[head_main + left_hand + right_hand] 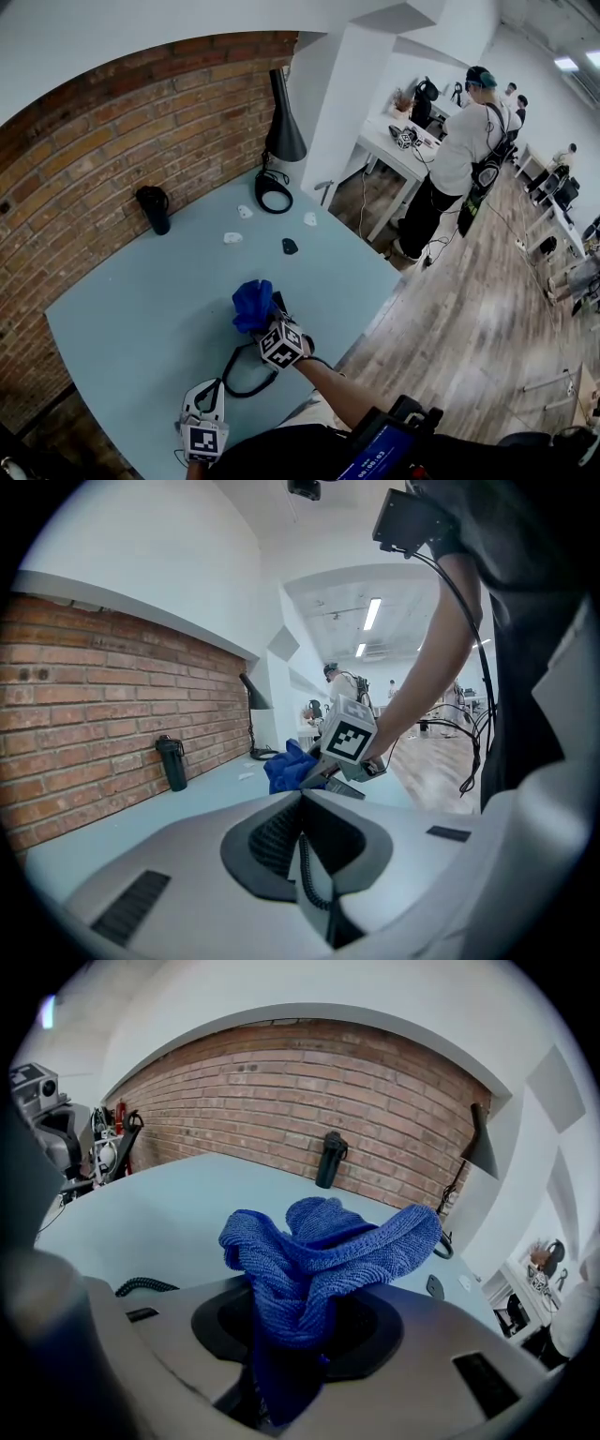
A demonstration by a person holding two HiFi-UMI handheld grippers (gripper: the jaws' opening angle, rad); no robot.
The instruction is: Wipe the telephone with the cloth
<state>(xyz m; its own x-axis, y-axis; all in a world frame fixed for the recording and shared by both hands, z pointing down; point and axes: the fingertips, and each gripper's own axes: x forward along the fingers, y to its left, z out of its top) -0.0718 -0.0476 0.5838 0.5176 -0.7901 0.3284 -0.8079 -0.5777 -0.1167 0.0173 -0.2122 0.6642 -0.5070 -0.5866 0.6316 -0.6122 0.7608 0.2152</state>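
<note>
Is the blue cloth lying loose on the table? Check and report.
No: the blue cloth is clamped in the right tongs, bunched up clear of the table.

Black bottle (154, 208) upright near brick wall (84, 141); black lamp (284, 131) at table (122, 309) far corner; person (459, 155) standing beyond.

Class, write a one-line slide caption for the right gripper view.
Right gripper, jaws shut on a bunched blue cloth, over a pale blue table; brick wall and black bottle behind.
</note>
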